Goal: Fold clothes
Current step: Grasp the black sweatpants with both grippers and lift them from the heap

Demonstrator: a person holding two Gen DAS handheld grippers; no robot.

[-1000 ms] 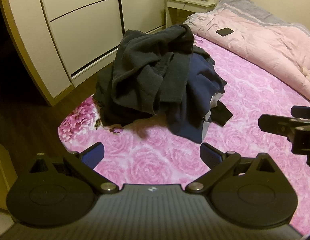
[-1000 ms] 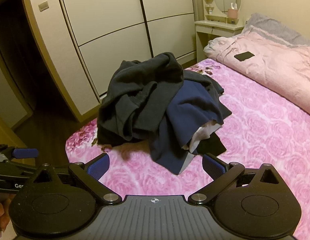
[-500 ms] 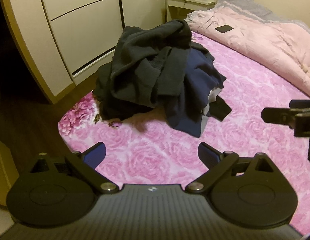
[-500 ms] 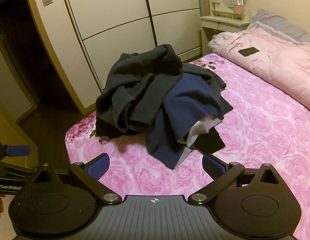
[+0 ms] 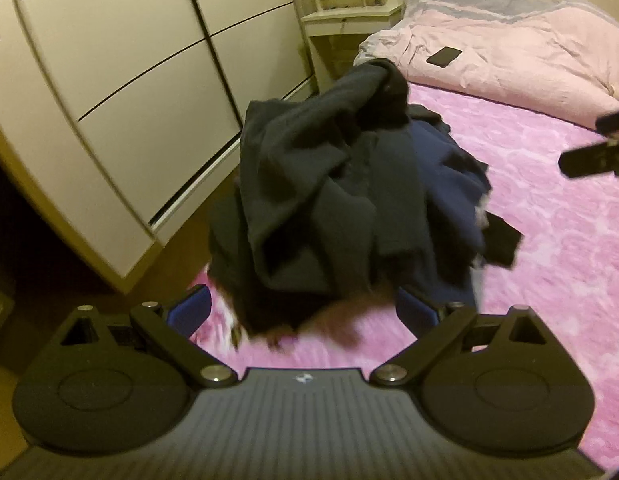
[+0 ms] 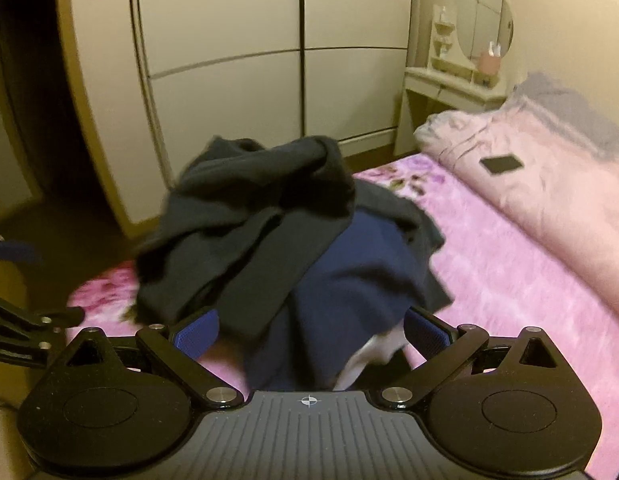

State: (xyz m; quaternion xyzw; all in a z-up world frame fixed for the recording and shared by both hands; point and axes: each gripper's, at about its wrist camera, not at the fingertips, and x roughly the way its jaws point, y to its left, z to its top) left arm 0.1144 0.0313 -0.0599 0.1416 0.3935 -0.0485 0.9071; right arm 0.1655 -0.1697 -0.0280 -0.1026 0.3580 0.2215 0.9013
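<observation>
A heap of dark clothes [image 5: 333,196] lies on the pink rose-print bedspread [image 5: 549,248] near the bed's corner. A charcoal garment [image 6: 245,216] sits on top, a navy one [image 6: 349,288] lies under it, and a bit of white cloth [image 6: 365,360] pokes out below. My left gripper [image 5: 303,308] is open, its blue pads just short of the heap's near edge. My right gripper [image 6: 311,328] is open too, its pads on either side of the navy garment's lower part. Neither holds anything. The right gripper's fingers [image 5: 589,160] show at the left view's right edge.
A cream sliding-door wardrobe [image 5: 129,92] stands left of the bed with dark floor between. A pink duvet [image 5: 509,60] with a black phone [image 5: 443,56] on it lies at the bed's head. A small dressing table [image 6: 449,88] with a round mirror stands beyond.
Both grippers have moved forward toward the heap, which now looms much larger. They stay open. Both views are blurred by the motion.
</observation>
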